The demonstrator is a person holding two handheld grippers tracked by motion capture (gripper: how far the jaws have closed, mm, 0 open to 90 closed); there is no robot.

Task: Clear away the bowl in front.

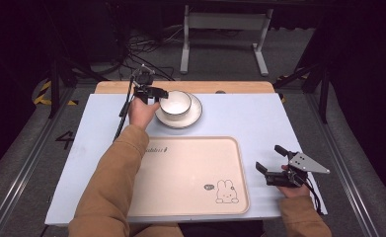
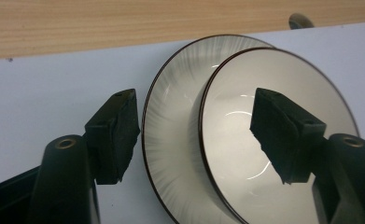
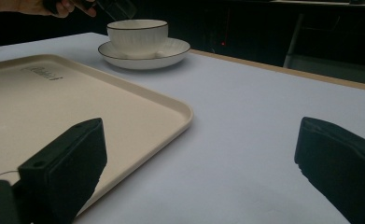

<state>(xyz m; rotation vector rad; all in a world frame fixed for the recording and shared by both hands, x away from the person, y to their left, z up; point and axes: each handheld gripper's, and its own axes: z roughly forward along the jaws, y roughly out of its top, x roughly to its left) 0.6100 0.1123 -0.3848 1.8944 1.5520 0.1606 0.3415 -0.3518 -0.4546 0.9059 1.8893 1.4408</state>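
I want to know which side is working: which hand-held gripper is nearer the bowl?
Left. The left hand-held gripper is at the bowl, jaws straddling its rim. The right hand-held gripper rests far off, beside the tray.

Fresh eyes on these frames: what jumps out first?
The white bowl on its saucer, at the far side of the table, with the left gripper at the bowl's rim, one jaw over the bowl's inside and the other outside it, not pressing. Next, the big cream tray with a rabbit drawing fills the near middle. The right gripper rests open on the table to the tray's right.
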